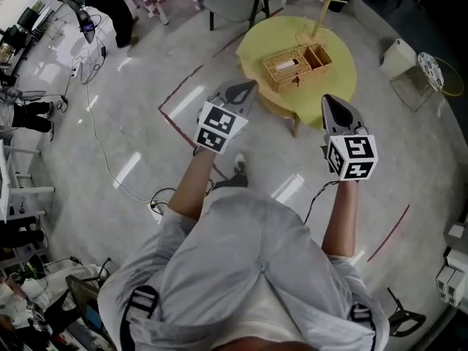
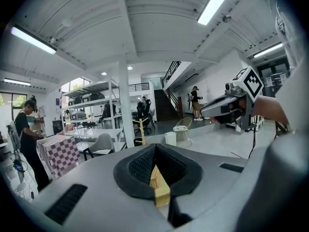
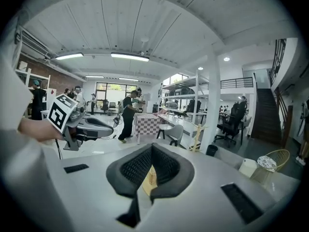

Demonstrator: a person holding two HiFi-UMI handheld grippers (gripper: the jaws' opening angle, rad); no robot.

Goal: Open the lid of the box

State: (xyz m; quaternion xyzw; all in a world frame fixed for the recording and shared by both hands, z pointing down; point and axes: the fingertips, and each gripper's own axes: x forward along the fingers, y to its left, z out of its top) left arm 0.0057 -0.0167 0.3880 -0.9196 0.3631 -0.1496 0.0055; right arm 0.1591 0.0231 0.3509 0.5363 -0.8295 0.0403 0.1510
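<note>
Hidden: I can't read the lid of the wicker box (image 1: pixel 296 66) in the head view, where it is too small. Each gripper view shows me only a yellow sliver below its jaws.
Left gripper (image 1: pixel 247 88): jaws together, holding nothing.
Right gripper (image 1: pixel 333 102): jaws together, empty.
Box: on the round yellow table (image 1: pixel 340 86), ahead of both grippers and apart from them.

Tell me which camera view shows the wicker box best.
The head view. It shows the whole box from above, standing on the yellow table. The left gripper view and the right gripper view each show only a narrow strip of it between the shut jaws.
</note>
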